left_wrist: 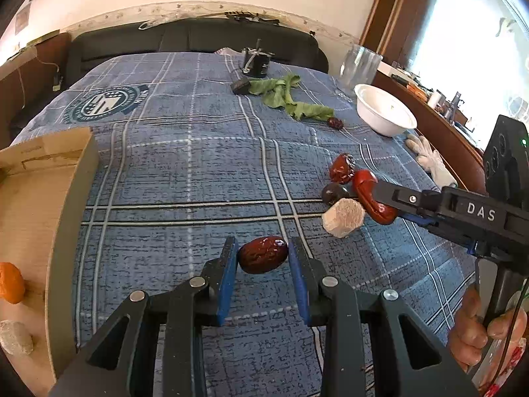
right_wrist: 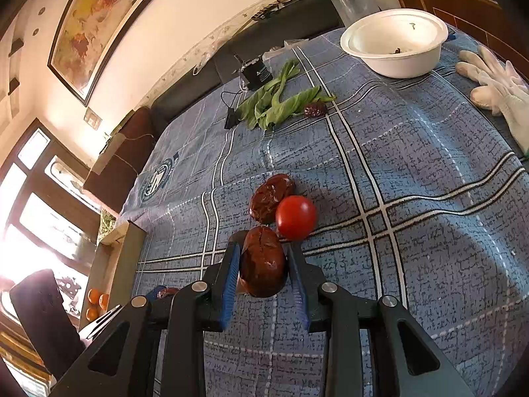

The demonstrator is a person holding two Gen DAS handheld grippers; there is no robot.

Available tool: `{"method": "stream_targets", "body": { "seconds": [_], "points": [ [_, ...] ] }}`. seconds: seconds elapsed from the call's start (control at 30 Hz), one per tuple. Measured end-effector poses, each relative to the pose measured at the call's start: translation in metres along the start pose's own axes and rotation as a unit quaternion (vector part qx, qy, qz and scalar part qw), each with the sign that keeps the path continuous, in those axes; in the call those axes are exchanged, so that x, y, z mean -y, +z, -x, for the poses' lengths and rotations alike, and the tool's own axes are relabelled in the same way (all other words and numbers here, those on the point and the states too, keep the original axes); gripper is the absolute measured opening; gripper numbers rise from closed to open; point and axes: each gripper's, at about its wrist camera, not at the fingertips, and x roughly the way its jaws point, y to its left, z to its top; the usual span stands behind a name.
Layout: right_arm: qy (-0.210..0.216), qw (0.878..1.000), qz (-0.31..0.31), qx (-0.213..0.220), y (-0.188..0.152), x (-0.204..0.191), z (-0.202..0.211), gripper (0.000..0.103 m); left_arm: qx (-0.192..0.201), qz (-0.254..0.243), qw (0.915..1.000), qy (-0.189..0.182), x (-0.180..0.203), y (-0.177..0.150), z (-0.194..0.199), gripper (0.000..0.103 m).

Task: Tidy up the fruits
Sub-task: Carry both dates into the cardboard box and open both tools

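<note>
both grippers, left gripper [left_wrist: 263, 259] and right gripper [right_wrist: 263, 264], are each clamped on a red date [left_wrist: 263, 255]; lift straight, keeping squeeze gentle, toward the cardboard box [left_wrist: 76, 178].

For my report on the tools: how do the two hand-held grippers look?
Both the left gripper and the right gripper are black, with silver pivot pins and blue pads inside the jaws. The right one carries white letters "DAS" on its side.

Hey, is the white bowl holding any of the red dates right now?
No, the white bowl holds only a few dark scraps, no dates.
</note>
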Motion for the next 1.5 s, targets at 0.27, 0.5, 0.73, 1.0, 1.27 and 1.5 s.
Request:
{"method": "stream_targets", "body": {
  "seconds": [0.27, 0.5, 0.73, 1.0, 1.27, 1.5],
  "points": [
    [-0.009, 1.000, 0.003, -0.004, -0.002, -0.011, -0.002, 0.032, 0.050, 0.051, 0.9973, 0.016, -0.036, -0.006, 0.077, 0.030],
    [0.043, 0.998, 0.040, -0.016, -0.020, -0.070, 0.009, 0.033, 0.066, 0.106, 0.9880, 0.091, -0.105, -0.031, 0.143, 0.030],
    [0.101, 0.987, 0.111, -0.063, -0.054, -0.158, -0.004, 0.033, 0.050, 0.155, 0.9728, 0.165, -0.169, -0.057, 0.168, 0.030],
    [0.114, 0.968, 0.185, -0.125, -0.098, -0.232, -0.049, 0.034, 0.024, 0.173, 0.9680, 0.180, -0.198, -0.081, 0.159, 0.030],
    [0.073, 0.949, 0.274, -0.136, -0.141, -0.272, -0.070, 0.034, 0.027, 0.167, 0.9667, 0.192, -0.201, -0.082, 0.158, 0.030],
    [0.049, 0.941, 0.306, -0.135, -0.155, -0.276, -0.082, 0.034, 0.032, 0.205, 0.9638, 0.168, -0.213, -0.083, 0.167, 0.037]
  ]
}}
